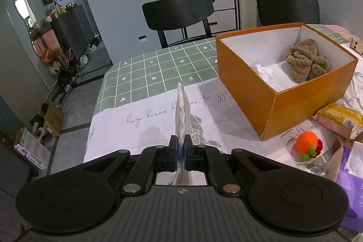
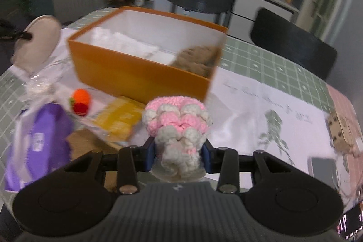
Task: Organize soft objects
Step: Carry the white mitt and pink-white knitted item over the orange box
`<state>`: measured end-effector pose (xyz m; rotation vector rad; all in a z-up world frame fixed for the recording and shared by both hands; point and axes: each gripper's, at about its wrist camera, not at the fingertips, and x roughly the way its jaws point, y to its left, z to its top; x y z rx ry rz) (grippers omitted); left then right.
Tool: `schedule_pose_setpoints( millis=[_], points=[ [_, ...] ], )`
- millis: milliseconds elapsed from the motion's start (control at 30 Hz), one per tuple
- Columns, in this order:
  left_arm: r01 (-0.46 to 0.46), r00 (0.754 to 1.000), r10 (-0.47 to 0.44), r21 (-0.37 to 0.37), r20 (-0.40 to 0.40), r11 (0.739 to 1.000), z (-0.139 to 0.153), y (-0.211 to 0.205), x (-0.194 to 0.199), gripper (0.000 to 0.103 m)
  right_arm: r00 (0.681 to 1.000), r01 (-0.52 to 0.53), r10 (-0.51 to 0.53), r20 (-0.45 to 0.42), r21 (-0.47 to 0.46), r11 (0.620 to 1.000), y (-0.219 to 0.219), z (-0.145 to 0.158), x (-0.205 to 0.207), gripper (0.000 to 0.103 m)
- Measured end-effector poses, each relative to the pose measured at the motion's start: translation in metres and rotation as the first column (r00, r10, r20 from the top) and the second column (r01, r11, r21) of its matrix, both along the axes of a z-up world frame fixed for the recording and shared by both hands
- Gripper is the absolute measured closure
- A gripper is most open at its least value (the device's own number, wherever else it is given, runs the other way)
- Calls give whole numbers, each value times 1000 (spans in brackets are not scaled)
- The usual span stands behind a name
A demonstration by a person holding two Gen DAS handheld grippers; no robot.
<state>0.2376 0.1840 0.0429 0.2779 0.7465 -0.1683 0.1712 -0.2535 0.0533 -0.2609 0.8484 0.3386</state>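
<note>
The left hand-held gripper [image 1: 180, 146] has its 2 blue-padded jaws pressed together on a thin white-grey cloth [image 1: 181, 112], which stands up edge-on from the pinch above the table [image 1: 127, 110] with its green checked and white lettered cover. The right hand-held gripper [image 2: 179, 152] pinches a pink and cream crocheted soft piece [image 2: 177, 126] between its blue pads, the bulk of the yarn bulging out above the jaws; this view is blurred.

Just past the right hand-held gripper lie a yellow plastic packet [image 2: 120, 119] and a purple and white plastic bag [image 2: 38, 137]. Near them sits a small orange crocheted ball with red and green trim [image 1: 307, 144], resting on the table close to the near corner of the box.

Farther on stands an open orange cardboard box with a white inside [image 1: 261, 92]. In it lie a brown fluffy knitted item [image 1: 306, 62] against the far wall and some crumpled white paper [image 1: 264, 70] toward the left side.

Beyond the table edge stand 2 black wooden chairs [image 1: 179, 13].
</note>
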Motion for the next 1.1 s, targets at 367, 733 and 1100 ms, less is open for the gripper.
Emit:
schedule_pose_setpoints(
  millis=[367,733,1100],
  points=[
    [90,995,-87,-63,43,994,32,-14,-26,98,987,-156,155,36,20,988,58,27,-21,63],
    [212,973,-195,-150,120,966,77,-54,-25,98,969,-233,230,87,30,972,94,51,-16,63],
    [296,951,-259,-258,170,920,116,-109,18,98,967,-208,202,157,26,978,99,78,25,63]
  ],
)
